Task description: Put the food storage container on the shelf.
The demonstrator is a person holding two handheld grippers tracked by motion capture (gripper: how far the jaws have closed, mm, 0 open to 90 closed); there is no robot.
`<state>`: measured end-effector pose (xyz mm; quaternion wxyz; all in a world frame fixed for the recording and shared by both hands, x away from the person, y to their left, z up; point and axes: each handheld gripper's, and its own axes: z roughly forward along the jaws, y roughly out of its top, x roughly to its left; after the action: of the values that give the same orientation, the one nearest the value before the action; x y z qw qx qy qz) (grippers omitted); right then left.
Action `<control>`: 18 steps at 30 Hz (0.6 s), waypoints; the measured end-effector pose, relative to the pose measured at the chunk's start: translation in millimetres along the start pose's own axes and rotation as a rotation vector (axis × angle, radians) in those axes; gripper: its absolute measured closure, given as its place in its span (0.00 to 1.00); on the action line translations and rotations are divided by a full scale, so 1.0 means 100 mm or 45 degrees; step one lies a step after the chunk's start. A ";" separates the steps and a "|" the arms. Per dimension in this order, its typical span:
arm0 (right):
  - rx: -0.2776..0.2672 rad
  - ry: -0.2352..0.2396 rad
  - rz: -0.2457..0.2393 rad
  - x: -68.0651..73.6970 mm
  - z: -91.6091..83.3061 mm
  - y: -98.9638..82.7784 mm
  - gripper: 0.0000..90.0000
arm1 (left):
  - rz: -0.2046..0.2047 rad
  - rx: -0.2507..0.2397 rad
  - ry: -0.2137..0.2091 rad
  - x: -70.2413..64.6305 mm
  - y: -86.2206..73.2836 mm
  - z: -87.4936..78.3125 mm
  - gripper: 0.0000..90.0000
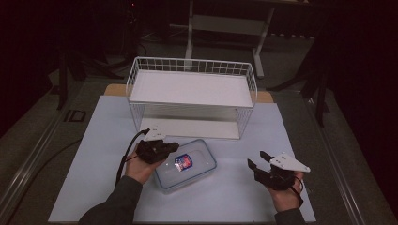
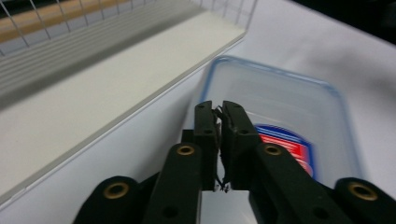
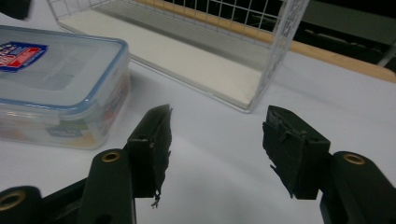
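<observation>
I have the L gripper (image 1: 172, 149) over the 10 o'clock corner of the clear lidded box (image 1: 186, 165), which sits on the white mat (image 1: 94, 154) at 6 o'clock of the wire rack (image 1: 190, 96), just in front of it; in the L gripper view the jaws are almost together with a thin gap and nothing between them, tips above the lid near its red-blue label (image 2: 289, 149). My R gripper (image 1: 259, 158) hovers at 3 o'clock of the box, well apart from it, jaws released and wide w/ bare mat between the pads (image 3: 152, 140)
</observation>
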<state>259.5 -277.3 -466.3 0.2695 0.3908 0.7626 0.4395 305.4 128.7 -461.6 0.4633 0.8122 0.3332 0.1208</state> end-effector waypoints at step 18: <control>-0.001 0.193 0.042 0.14 0.35 0.38 0.48 | -0.254 -0.034 0.120 -0.02 -0.59 -0.60 0.56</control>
<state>292.4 -237.9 -450.0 0.2039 0.3689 0.7740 0.4725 248.2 188.4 -478.5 0.4676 0.7623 0.4320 0.1165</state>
